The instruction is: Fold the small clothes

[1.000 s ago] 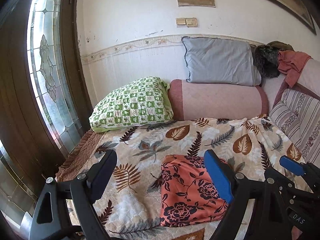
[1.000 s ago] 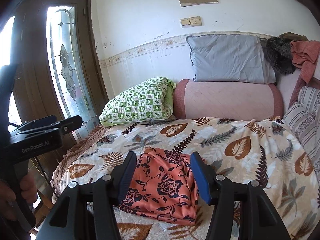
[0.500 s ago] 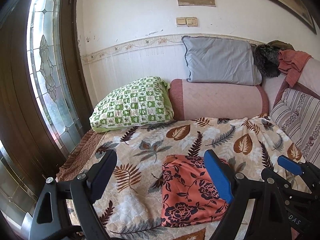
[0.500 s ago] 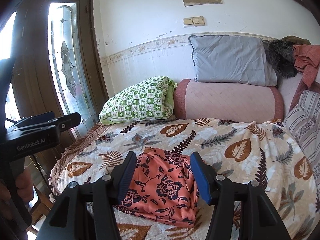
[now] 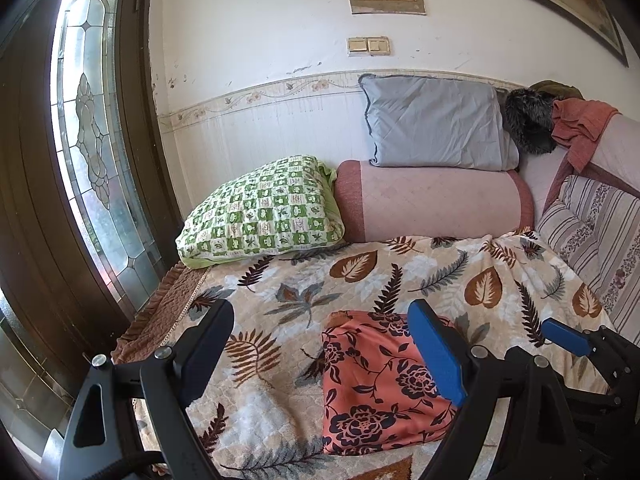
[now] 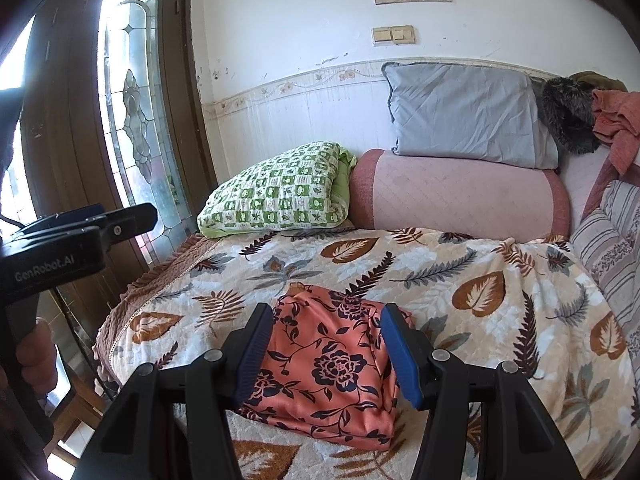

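A folded orange garment with dark flowers (image 5: pixel 372 380) lies flat on the leaf-print blanket (image 5: pixel 440 276); it also shows in the right wrist view (image 6: pixel 328 364). My left gripper (image 5: pixel 320 344) is open and empty, held above the blanket with the garment under its right finger. My right gripper (image 6: pixel 326 348) is open and empty, hovering over the garment without touching it. The left gripper's body (image 6: pixel 76 236) shows at the left of the right wrist view, and the right gripper's blue finger (image 5: pixel 566 336) at the right of the left wrist view.
A green checkered pillow (image 5: pixel 264 212), a pink bolster (image 5: pixel 432 200) and a grey pillow (image 5: pixel 436 124) line the wall. Striped cushions (image 5: pixel 596 236) stand at the right. A stained-glass door (image 5: pixel 92 152) is beyond the bed's left edge (image 5: pixel 160 312).
Both grippers have drifted slightly; the right wrist view has shifted a little so the garment sits lower. The garment has not moved and both grippers stay open.
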